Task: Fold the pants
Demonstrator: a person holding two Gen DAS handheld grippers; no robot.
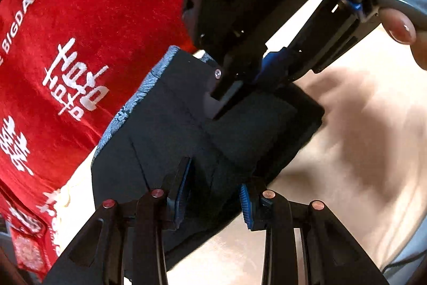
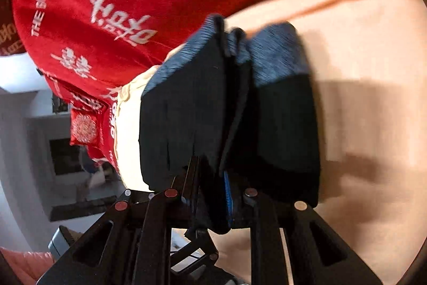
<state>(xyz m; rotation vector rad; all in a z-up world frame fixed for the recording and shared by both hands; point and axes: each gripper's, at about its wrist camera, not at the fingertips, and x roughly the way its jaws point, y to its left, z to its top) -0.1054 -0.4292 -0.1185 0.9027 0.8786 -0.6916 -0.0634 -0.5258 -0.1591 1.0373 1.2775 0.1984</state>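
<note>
The dark pants point(image 1: 186, 130) with a blue patterned waistband lining are folded into a thick bundle and held above the beige bed surface point(image 1: 360, 138). My left gripper point(image 1: 213, 194) straddles the near edge of the bundle, its blue-padded fingers pressed on the fabric. My right gripper point(image 1: 256, 76) shows in the left wrist view, shut on the far edge of the pants. In the right wrist view the right gripper point(image 2: 210, 194) pinches the folded layers of the pants point(image 2: 280, 124), and the waistband lining point(image 2: 275, 55) shows at the far end.
A red pillow point(image 1: 80, 44) with white lettering lies at the left, also in the right wrist view point(image 2: 120, 4). A person's thumb point(image 1: 400, 26) holds the right gripper's handle. Room furniture point(image 2: 66, 151) shows beyond the bed edge at lower left.
</note>
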